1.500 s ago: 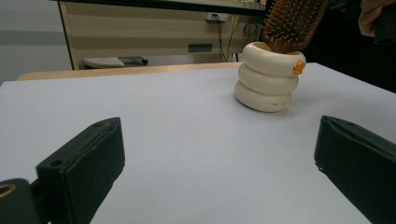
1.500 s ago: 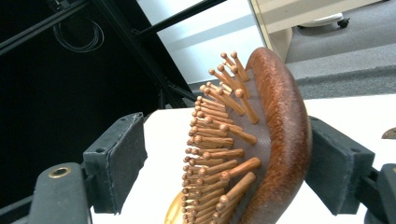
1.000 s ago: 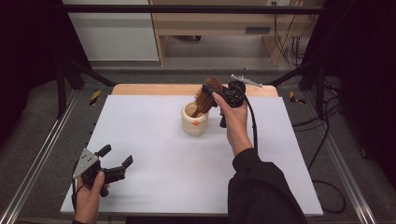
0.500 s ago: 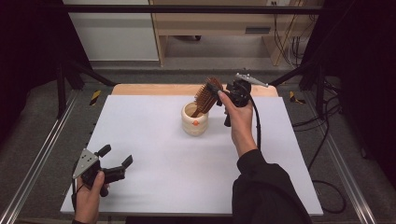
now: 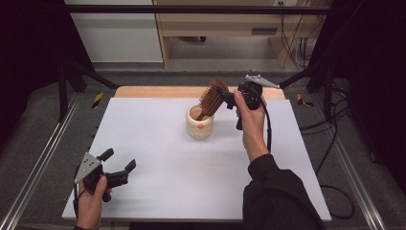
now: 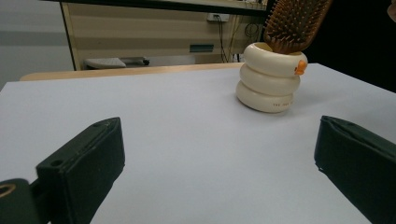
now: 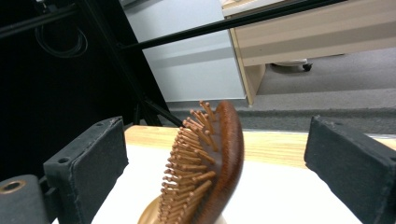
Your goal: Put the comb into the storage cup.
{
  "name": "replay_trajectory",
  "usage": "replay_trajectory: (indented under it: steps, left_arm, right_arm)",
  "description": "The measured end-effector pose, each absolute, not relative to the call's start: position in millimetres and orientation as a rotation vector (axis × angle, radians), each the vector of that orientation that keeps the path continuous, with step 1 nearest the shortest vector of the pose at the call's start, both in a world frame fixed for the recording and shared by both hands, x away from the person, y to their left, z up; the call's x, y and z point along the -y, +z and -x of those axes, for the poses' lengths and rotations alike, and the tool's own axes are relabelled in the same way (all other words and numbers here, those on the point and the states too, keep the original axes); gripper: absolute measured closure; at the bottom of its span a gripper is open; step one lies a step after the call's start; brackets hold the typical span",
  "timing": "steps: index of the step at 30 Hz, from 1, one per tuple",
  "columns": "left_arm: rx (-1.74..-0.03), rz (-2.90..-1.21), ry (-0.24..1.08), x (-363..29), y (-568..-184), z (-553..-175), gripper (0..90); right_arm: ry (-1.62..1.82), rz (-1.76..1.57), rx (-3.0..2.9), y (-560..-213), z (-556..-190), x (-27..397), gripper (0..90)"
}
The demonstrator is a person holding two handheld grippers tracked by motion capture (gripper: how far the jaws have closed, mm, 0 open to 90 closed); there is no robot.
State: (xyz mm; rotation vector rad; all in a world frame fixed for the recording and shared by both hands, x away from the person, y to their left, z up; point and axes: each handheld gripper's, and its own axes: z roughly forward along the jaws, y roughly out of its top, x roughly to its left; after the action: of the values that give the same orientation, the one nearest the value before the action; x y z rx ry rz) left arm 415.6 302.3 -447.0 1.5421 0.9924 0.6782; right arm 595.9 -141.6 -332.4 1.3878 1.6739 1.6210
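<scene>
A brown wooden hairbrush (image 5: 212, 99) stands handle-down in a cream ringed cup (image 5: 199, 125) with an orange mark, at the back middle of the white table (image 5: 158, 158). My right gripper (image 5: 226, 94) is open at the brush head. In the right gripper view the bristled head (image 7: 205, 163) stands between the wide jaws of that gripper (image 7: 215, 140), and neither jaw touches it. My left gripper (image 5: 118, 161) rests open and empty at the front left corner. In the left gripper view its jaws (image 6: 219, 158) frame bare table, with the cup (image 6: 270, 84) and brush (image 6: 294, 23) farther off.
A wooden strip (image 5: 158, 91) runs along the table's far edge. Metal rails (image 5: 43, 158) flank the table on both sides. A pale cabinet (image 5: 115, 33) and a wooden desk (image 5: 230, 24) stand on the floor beyond, and cables (image 5: 335, 158) lie at the right.
My right gripper has drawn slightly right and back from the brush head. The brush stays leaning in the cup. The left gripper has not moved.
</scene>
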Motion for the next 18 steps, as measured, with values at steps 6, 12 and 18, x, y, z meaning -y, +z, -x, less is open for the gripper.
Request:
replay_trajectory:
  steps: [6, 12, 18]
  left_arm:
    - [-0.998, -1.537, 0.676, -303, -448, -416, 1.8]
    - [-0.995, -1.540, 0.680, -303, -447, -415, 1.8]
    - [-0.992, -1.543, 0.688, -302, -447, -416, 1.8]
  right_arm:
    - [1.590, -1.349, -1.709, -330, -592, 150, 9.1]
    - [1.567, -1.302, -1.719, -326, -587, 157, 9.4]
    - [1.519, -1.272, -1.711, -326, -582, 161, 7.7]
